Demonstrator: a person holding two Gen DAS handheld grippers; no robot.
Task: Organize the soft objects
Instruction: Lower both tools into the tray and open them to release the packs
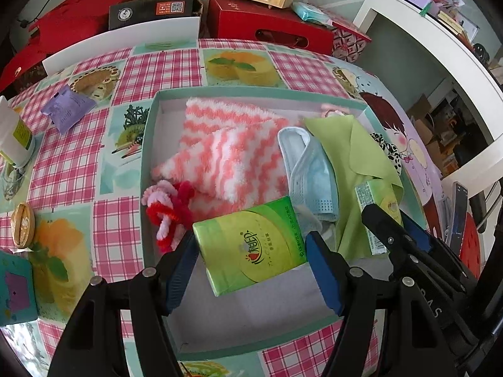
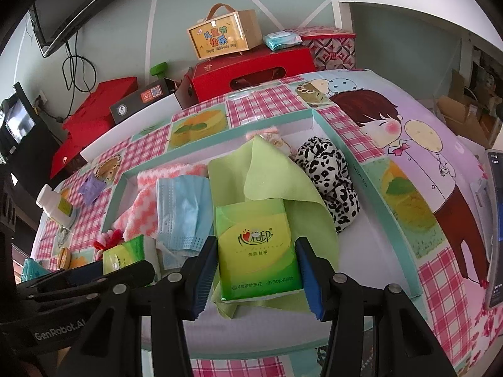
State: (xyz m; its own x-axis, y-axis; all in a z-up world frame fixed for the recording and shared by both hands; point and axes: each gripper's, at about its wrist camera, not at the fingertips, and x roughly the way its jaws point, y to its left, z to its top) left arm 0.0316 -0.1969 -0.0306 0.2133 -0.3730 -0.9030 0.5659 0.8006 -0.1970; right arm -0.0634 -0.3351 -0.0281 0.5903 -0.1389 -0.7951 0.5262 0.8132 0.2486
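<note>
A shallow teal-rimmed box [image 1: 151, 144] [image 2: 386, 201] lies on the table. In it are a pink-and-white striped fluffy cloth [image 1: 232, 150] [image 2: 138, 210], a blue face mask [image 1: 311, 172] [image 2: 182, 210], a light green cloth [image 1: 355, 163] [image 2: 267, 176], a leopard-print scrunchie [image 2: 330, 185] and red-pink pipe-cleaner loops [image 1: 169, 207]. My left gripper [image 1: 251, 251] is shut on a green tissue pack [image 1: 248, 245] over the box's near part. My right gripper [image 2: 256, 270] is shut on a second green tissue pack [image 2: 257, 248], over the green cloth; it also shows in the left wrist view [image 1: 377, 210].
On the checked tablecloth left of the box lie a purple sachet [image 1: 67, 110], a white bottle [image 1: 12, 132], a round gold tin [image 1: 23, 224] and a teal card [image 1: 15, 289]. Red boxes [image 1: 267, 28] and a black box [image 1: 154, 11] stand behind the table. A phone [image 2: 495, 229] is at the right.
</note>
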